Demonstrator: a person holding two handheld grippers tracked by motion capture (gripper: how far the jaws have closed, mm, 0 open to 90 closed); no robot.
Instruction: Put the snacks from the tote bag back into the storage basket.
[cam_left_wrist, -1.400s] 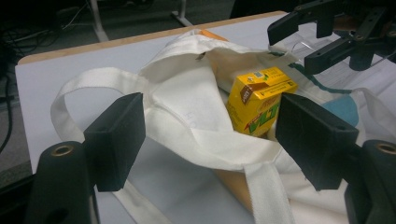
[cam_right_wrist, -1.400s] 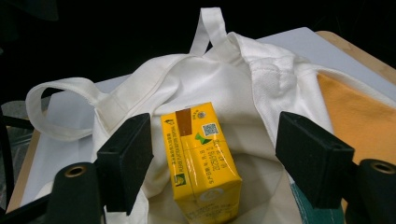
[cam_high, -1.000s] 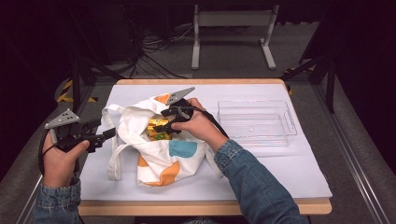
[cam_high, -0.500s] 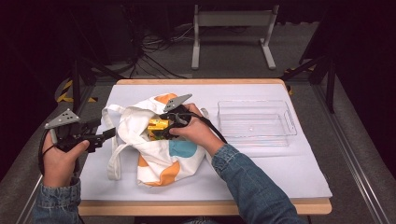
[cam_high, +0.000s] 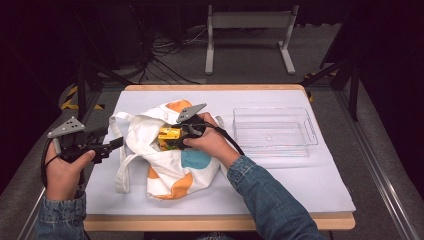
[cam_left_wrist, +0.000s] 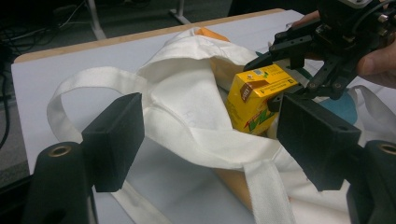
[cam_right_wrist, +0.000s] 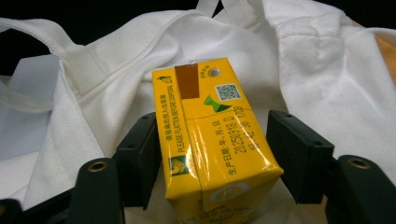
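Observation:
A yellow drink carton (cam_high: 169, 133) sits in the mouth of a white cloth bag (cam_high: 175, 170) with orange and blue patches, at the table's middle. My right gripper (cam_high: 180, 136) reaches into the bag from the right. Its jaws have just been closing, and the carton (cam_right_wrist: 210, 140) now stands between the pads, which meet its sides. Left of the bag my left gripper (cam_high: 117, 144) hovers open beside the white handle. In the left gripper view its jaws frame the bag (cam_left_wrist: 187, 93) and carton (cam_left_wrist: 257, 98) from a distance.
A clear plastic tray (cam_high: 275, 131) rests on the white table cover to the right of the bag. The bag's handles loop out toward the table's left edge. Stand legs and cables lie on the floor beyond the table.
My right gripper slid a little left, deeper into the bag's mouth, and its jaws came in around the yellow carton. The left hand and gripper stayed put.

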